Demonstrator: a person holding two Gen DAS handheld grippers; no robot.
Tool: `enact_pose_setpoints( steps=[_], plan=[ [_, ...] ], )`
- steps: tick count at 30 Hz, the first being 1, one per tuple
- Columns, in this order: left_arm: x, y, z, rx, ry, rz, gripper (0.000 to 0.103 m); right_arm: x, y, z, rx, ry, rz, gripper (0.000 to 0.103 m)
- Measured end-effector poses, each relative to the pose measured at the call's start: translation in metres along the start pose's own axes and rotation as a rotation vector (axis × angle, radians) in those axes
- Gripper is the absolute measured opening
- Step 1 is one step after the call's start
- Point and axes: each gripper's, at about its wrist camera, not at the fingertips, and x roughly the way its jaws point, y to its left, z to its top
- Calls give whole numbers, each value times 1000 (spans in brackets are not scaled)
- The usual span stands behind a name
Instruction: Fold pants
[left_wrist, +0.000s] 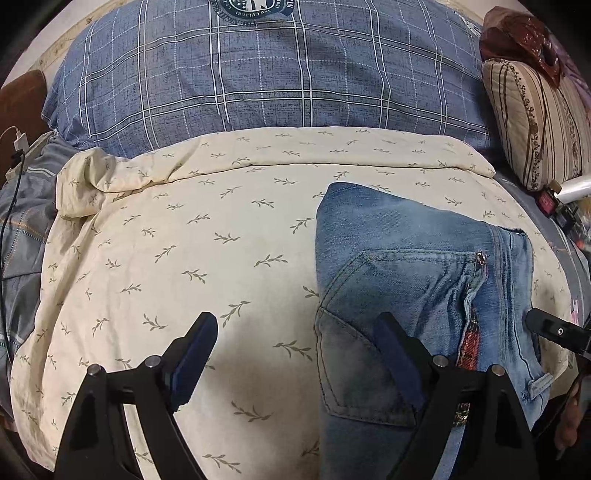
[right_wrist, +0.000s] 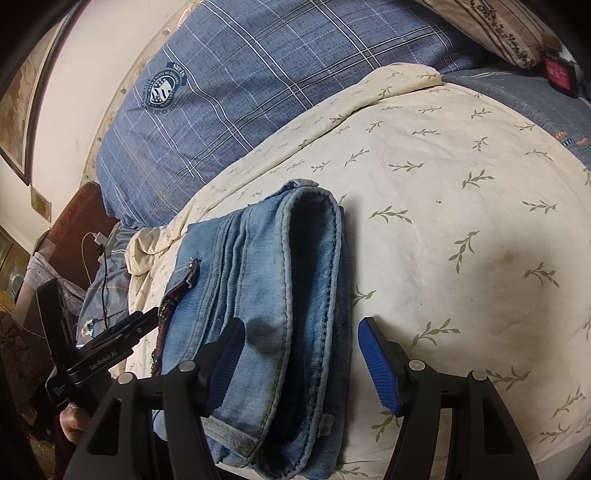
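Fingers (left_wrist: 201, 354) of left gripper (left_wrist: 301, 354) spread, empty; right gripper (right_wrist: 299, 365) spread astride folded jeans (right_wrist: 280, 295) on cream quilt (right_wrist: 461, 221).

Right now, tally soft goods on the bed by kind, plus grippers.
Jeans, folded: 1
Cream leaf-print quilt: 1
Blue plaid pillow: 1
Striped cushion: 1
Grippers, both open: 2, left gripper, right gripper
Total: 6
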Motion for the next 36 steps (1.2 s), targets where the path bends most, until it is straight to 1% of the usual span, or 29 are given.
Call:
enact_pose_setpoints(
  steps=[6, 9, 10, 14, 19, 23, 28, 36],
  plan=[
    [0, 0, 2, 4, 3, -9, 87, 1, 0, 1, 4, -1, 6, 68],
    [-4, 1, 2, -3, 11, -56, 87, 3, 0, 3, 6, 3, 9, 68],
    [-4, 1, 3, -9, 21, -89, 87, 3, -1, 4, 8, 5, 11, 68],
    [3, 0, 0, -13, 51, -141, 88, 5, -5, 4, 29, 19, 26, 69],
    [11, 3, -3, -44, 73, -187, 88, 8, -8, 3, 46, 34, 58, 72],
    [13, 8, -2, -61, 88, -216, 88, 16, -7, 2, 61, 71, 91, 73],
    [10, 9, -4, -63, 94, -251, 88, 19, -2, 0, 66, 72, 102, 77],
    [19, 12, -5, -106, 131, -315, 88, 24, 1, 0, 101, 70, 146, 78]
  ],
)
